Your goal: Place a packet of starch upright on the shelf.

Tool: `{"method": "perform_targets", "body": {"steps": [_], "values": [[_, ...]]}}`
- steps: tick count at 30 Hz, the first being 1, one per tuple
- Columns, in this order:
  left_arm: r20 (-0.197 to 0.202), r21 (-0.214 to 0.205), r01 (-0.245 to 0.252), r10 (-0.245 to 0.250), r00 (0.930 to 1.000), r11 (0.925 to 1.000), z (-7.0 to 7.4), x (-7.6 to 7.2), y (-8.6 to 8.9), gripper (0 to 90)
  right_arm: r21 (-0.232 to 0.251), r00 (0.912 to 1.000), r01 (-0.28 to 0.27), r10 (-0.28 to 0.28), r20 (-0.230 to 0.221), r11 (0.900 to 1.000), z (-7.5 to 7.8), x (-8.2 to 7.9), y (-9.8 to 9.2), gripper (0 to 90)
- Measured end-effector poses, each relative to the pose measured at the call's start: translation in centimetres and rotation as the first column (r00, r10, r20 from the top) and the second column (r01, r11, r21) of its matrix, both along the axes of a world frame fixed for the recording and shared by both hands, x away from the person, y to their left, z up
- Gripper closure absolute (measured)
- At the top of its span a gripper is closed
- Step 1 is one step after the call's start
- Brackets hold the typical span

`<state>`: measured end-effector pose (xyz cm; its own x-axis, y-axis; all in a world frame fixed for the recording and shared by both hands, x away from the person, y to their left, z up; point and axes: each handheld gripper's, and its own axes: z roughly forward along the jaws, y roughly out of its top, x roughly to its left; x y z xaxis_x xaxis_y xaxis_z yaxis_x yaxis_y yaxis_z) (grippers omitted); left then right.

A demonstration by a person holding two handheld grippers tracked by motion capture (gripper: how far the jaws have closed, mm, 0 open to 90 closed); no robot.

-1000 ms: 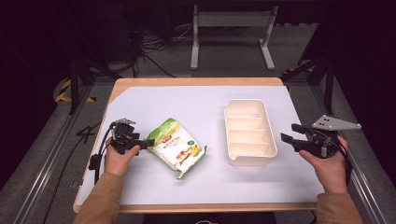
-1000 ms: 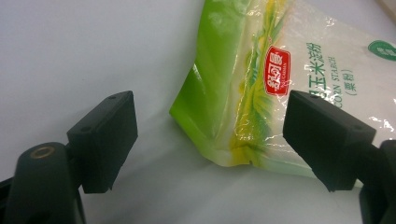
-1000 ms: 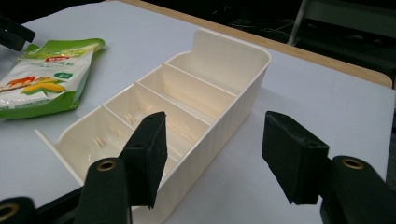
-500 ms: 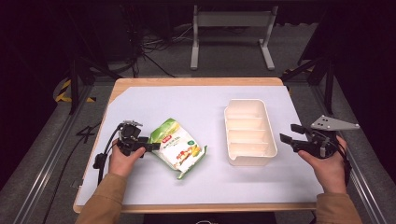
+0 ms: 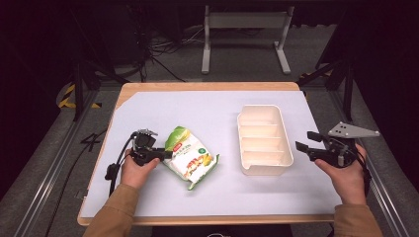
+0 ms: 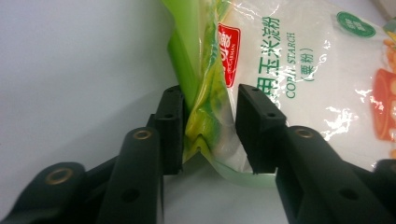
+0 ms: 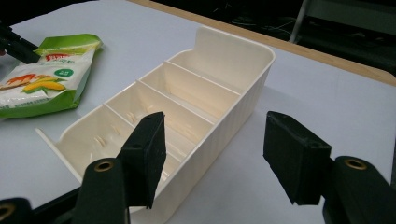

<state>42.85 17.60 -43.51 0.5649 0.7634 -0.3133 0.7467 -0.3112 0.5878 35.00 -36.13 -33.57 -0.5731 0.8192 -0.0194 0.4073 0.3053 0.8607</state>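
A green and white corn starch bag (image 5: 190, 157) lies flat on the white table cover, left of centre. My left gripper (image 5: 160, 154) is at the bag's left edge. In the left gripper view the bag's (image 6: 280, 70) green edge is creased between the two pads, which press on it from both sides, so the left gripper (image 6: 209, 135) is shut on it. My right gripper (image 5: 302, 139) hovers open just right of the cream divided tray (image 5: 264, 138). In the right gripper view the right gripper (image 7: 215, 154) frames the tray's (image 7: 233, 88) near corner and holds nothing.
The tray has several bare compartments. The wooden table edge (image 5: 207, 86) runs along the back, with a dark floor, cables and a metal stand (image 5: 244, 34) beyond. Open cover lies between bag and tray and along the front.
My left gripper has slid right to the bag's edge and closed on it. The right gripper and the tray have stayed in place.
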Motion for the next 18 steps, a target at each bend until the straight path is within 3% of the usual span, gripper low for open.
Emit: {"method": "perform_targets", "body": {"steps": [5, 16, 18], "values": [[0.024, -0.004, -0.004, 0.004, 0.9997, 1.0000, -0.05, -0.19, -0.22, 74.0, 0.002, 1.0000, -0.001, 0.001, -0.001, 1.0000, 0.00, -0.01, 0.04, 39.5], [0.075, 0.005, -0.018, 0.017, 0.9970, 0.9998, 0.29, -0.65, -0.44, 80.0, 0.001, 1.0000, 0.004, -0.004, 0.007, 1.0000, 0.05, -0.07, -0.07, 40.1], [0.094, -0.022, -0.021, 0.023, 0.9953, 0.9995, 0.65, -0.80, -0.28, 80.6, 0.001, 0.9999, 0.004, -0.004, 0.010, 1.0000, 0.09, -0.09, -0.10, 40.2]]}}
